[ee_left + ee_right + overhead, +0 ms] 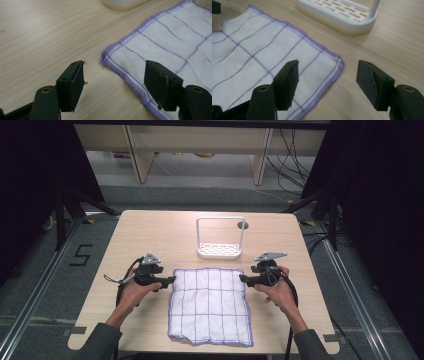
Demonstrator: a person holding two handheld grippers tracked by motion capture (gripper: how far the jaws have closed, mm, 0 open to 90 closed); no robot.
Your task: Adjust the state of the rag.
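Standing bare beyond the cloth [210, 305]: white rack [220, 238]

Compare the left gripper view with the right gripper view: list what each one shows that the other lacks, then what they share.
Left gripper view alone: the left tongs, open, straddling the cloth's corner with nothing pressed between them.

Right gripper view alone: the right tongs, open over the cloth's other far corner, and the white rack's slotted base with one upright post.

Both: the white cloth with purple grid lines and purple hem, lying flat on the wooden table, and a pale rounded edge of the rack's base beyond it.
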